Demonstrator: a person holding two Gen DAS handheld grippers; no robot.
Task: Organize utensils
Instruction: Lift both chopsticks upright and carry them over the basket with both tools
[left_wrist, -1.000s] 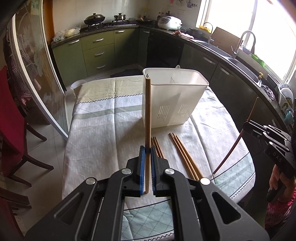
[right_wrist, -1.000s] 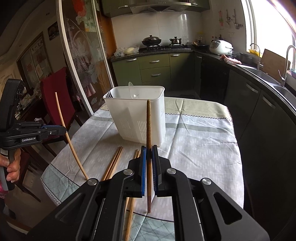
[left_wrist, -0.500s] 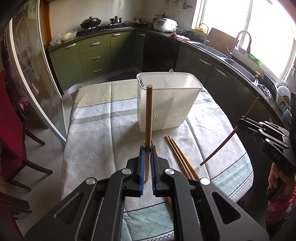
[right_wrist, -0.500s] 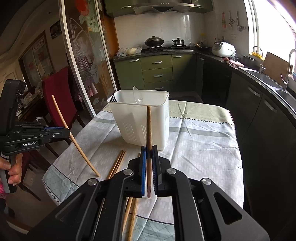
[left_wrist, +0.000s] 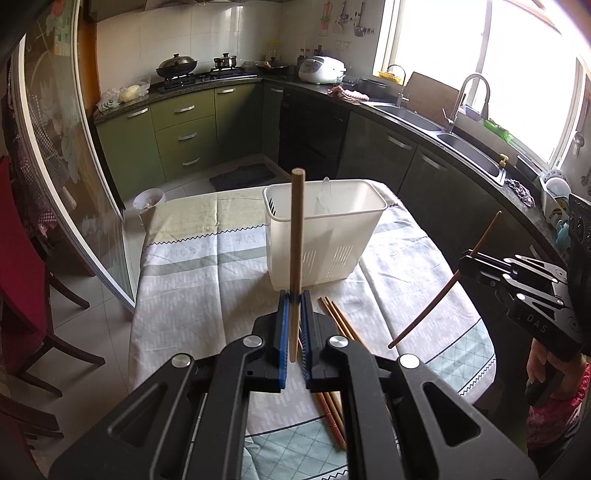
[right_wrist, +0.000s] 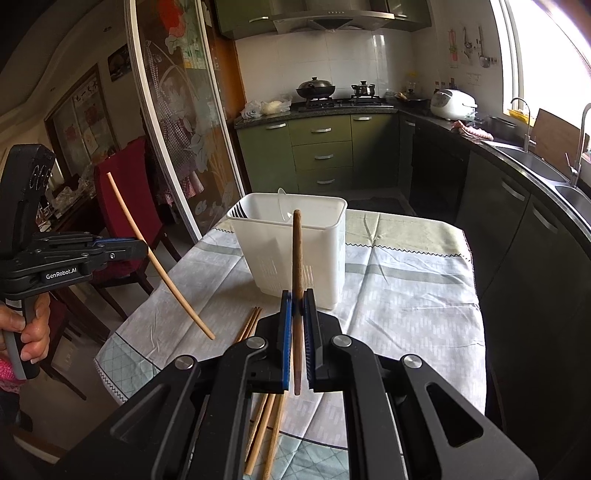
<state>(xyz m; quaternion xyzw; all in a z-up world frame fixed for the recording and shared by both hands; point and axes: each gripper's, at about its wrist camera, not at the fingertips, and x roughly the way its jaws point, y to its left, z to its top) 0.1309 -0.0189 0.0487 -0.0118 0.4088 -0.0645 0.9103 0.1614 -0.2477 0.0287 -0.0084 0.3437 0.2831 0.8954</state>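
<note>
My left gripper (left_wrist: 294, 295) is shut on a pale wooden chopstick (left_wrist: 296, 236), which stands nearly upright in front of the white utensil holder (left_wrist: 325, 236). My right gripper (right_wrist: 297, 299) is shut on a darker chopstick (right_wrist: 297, 258), also upright, before the same holder (right_wrist: 291, 236). Each gripper shows in the other's view: the right gripper (left_wrist: 466, 263) with its dark chopstick (left_wrist: 439, 299) slanting down, and the left gripper (right_wrist: 142, 248) with its pale chopstick (right_wrist: 162, 266). Several loose chopsticks (left_wrist: 338, 321) lie on the cloth near the holder's front.
The table (left_wrist: 192, 295) has a pale patterned cloth with rounded edges. A red chair (right_wrist: 122, 206) and a glass sliding door (left_wrist: 74, 206) stand to the left. Dark kitchen cabinets and a sink (left_wrist: 469, 147) run along the right. A small bin (left_wrist: 149, 197) sits on the floor.
My left gripper has risen with its pale chopstick, whose lower end now hangs higher over the cloth. The holder looks lower and farther in the left view. The right gripper has hardly moved.
</note>
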